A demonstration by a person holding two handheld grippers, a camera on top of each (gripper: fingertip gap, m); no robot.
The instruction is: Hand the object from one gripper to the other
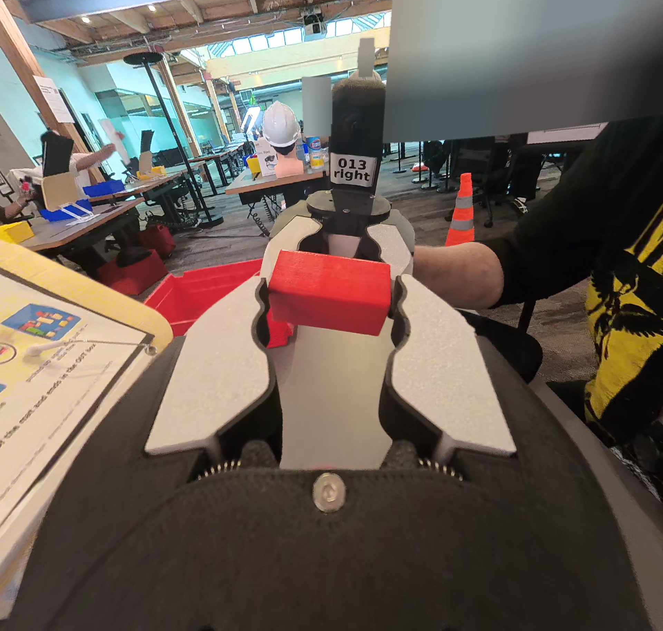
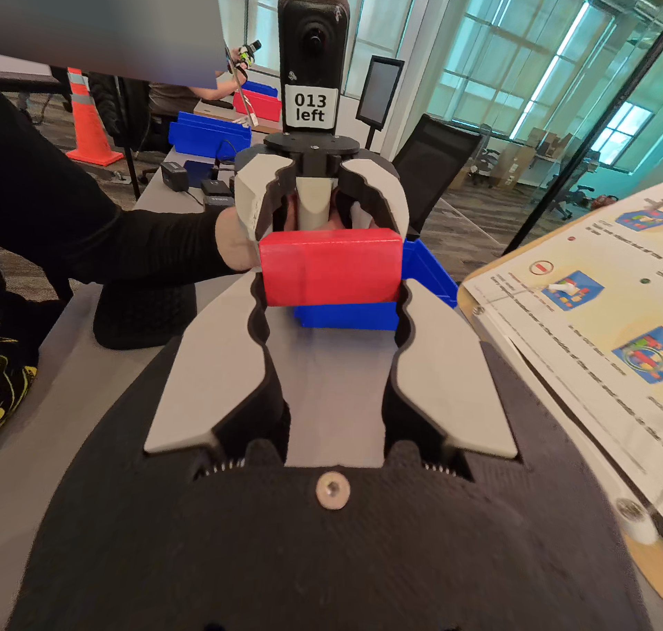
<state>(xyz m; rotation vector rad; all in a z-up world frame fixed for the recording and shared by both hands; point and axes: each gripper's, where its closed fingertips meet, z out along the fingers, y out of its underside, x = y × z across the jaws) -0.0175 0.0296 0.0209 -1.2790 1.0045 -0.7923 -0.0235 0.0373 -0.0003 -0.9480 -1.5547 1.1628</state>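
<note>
White-fingered black tool [image 1: 328, 301], black sleeve [image 1: 574, 219]

I am seeing a grey counter [image 2: 333, 398] carrying a blue bin [image 2: 358, 314], a red bin [image 1: 201, 291] and a board of instruction sheets [image 2: 574, 326] lying at its edge.

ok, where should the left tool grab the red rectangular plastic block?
By the red rectangular plastic block's two short end faces, coming head-on, opposite the right tool. The ends are flat and parallel, and the long axis lies across the left tool's jaws, which flank both ends.
</note>
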